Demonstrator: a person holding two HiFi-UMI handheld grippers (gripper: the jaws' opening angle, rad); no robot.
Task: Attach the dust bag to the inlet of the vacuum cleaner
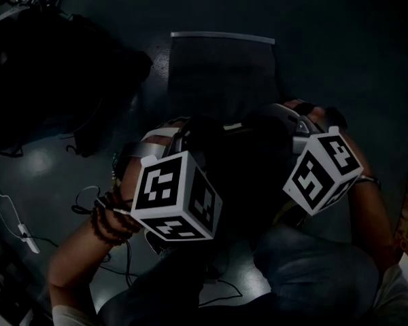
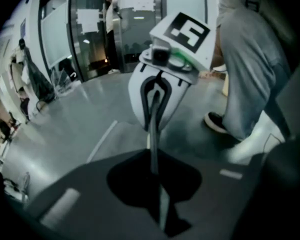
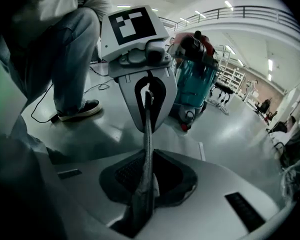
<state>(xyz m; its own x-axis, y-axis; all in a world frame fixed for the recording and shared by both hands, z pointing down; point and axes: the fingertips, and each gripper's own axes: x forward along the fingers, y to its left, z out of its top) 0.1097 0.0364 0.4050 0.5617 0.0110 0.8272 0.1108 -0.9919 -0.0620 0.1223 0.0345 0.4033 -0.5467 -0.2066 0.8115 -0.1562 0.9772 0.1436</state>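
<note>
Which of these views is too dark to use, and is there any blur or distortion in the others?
Head view: badly underexposed, only the white marker cubes read clearly. Left gripper view: dim, soft foreground, fisheye-bent door frames. Right gripper view: brightest, glaring ceiling lights, curved railing.

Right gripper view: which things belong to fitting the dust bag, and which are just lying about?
Job: dust bag, gripped edge-on by left gripper and right gripper; teal vacuum cleaner behind.
Lying about: floor cable; person's shoe; shelving racks in the distance.
</note>
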